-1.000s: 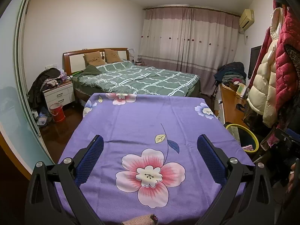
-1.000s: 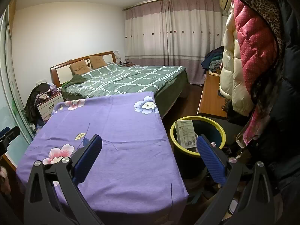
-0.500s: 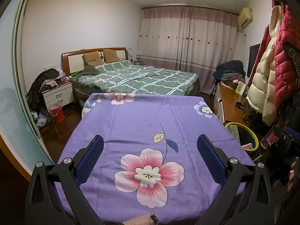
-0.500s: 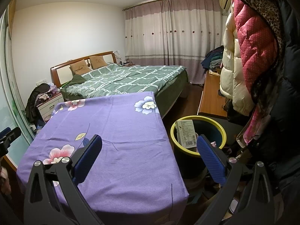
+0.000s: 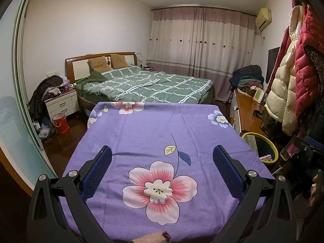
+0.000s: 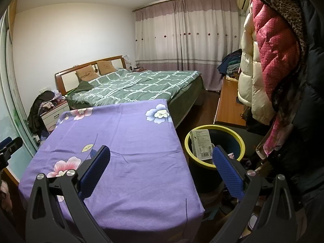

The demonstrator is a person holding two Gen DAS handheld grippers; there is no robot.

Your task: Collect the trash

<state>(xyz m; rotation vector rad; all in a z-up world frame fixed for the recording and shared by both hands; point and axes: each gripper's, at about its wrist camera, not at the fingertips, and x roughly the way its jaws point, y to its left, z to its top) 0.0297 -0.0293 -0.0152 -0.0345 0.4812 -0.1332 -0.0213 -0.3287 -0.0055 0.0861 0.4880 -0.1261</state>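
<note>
A table under a purple flowered cloth (image 5: 154, 133) (image 6: 125, 141) fills both views, with nothing lying on it. Right of the table stands a dark bin with a yellow rim (image 6: 239, 139) (image 5: 269, 143); a white printed carton (image 6: 201, 143) leans inside it. My left gripper (image 5: 162, 156) hovers open over the near part of the cloth, above the big pink flower (image 5: 160, 190). My right gripper (image 6: 161, 156) is open too, straddling the table's right edge with its right finger (image 6: 226, 170) in front of the bin. Neither holds anything.
Beyond the table is a bed with a green checked quilt (image 5: 149, 85). A wooden desk (image 6: 228, 105) and hanging coats (image 6: 269, 64) crowd the right side. A white nightstand (image 5: 61, 105) and a red bucket (image 5: 60, 123) stand at the left by a glass sliding door (image 5: 12, 109).
The left wrist view has drifted slightly, the cloth shifting a little left and up. The right view is almost unchanged. Both grippers stay open.
</note>
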